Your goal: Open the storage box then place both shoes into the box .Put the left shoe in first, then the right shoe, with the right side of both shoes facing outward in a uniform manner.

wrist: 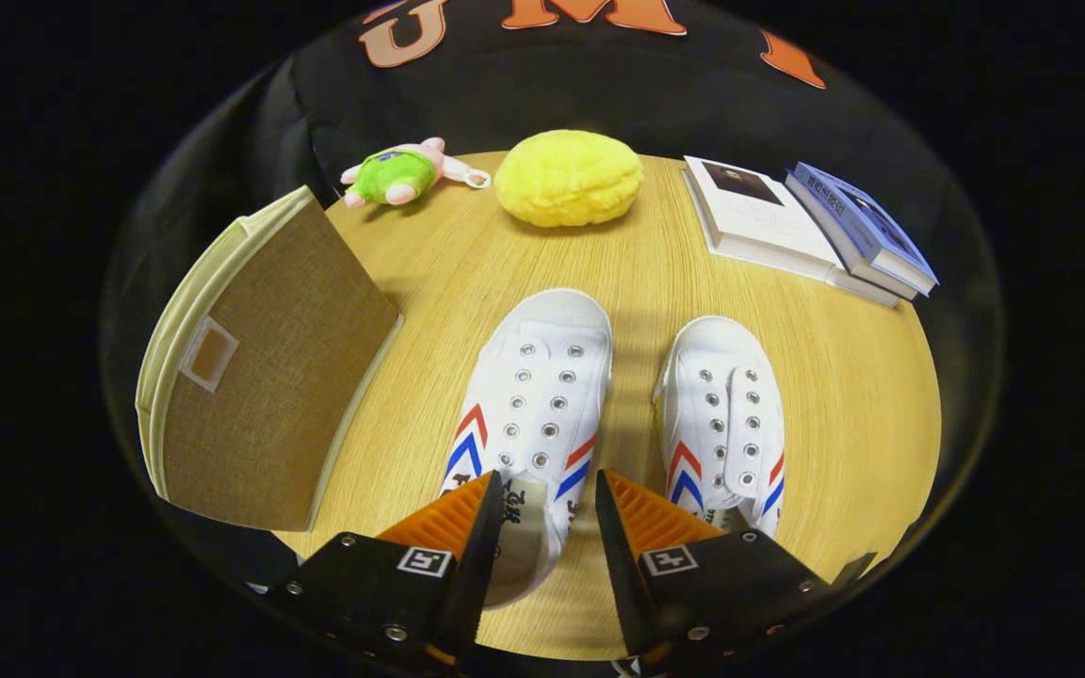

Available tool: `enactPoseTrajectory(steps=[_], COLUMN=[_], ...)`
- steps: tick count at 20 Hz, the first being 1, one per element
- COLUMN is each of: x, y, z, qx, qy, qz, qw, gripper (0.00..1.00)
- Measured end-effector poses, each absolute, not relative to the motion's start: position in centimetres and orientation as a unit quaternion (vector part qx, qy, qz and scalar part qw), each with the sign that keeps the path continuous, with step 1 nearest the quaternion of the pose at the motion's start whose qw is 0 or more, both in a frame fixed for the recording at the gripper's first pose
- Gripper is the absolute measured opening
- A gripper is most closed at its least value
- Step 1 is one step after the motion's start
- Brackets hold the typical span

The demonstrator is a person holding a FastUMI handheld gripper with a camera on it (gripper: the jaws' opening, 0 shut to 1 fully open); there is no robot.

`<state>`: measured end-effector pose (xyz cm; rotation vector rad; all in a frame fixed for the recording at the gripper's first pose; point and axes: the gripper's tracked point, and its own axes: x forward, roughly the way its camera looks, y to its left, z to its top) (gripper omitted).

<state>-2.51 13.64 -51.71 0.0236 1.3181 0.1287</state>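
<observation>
Nearby, lidded storage box (pixel 260 377); tongs (pixel 547 490) agape.

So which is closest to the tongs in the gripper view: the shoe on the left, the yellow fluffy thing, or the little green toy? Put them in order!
1. The left-hand shoe, its heel between the open tongs.
2. The yellow fluffy thing, straight ahead beyond the shoes.
3. The green toy, a little farther, off to the left by the booth wall.

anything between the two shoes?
No. In the gripper view, bare table separates the left shoe and right shoe; the open gripper hovers above.
</observation>
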Motion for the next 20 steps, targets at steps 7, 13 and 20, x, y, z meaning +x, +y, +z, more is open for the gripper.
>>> enactPoseTrajectory(steps=[7,13,20], x=[-2.3,-1.7,0.7], y=[14.5,14.4,18.2], z=[-53.1,-52.0,-45.2], qx=[0.09,0.13,0.17], qy=[0.62,0.606,0.564], qz=[0.053,0.039,0.076], qw=[0.778,0.784,0.805], gripper=[0.38,0.05,0.05])
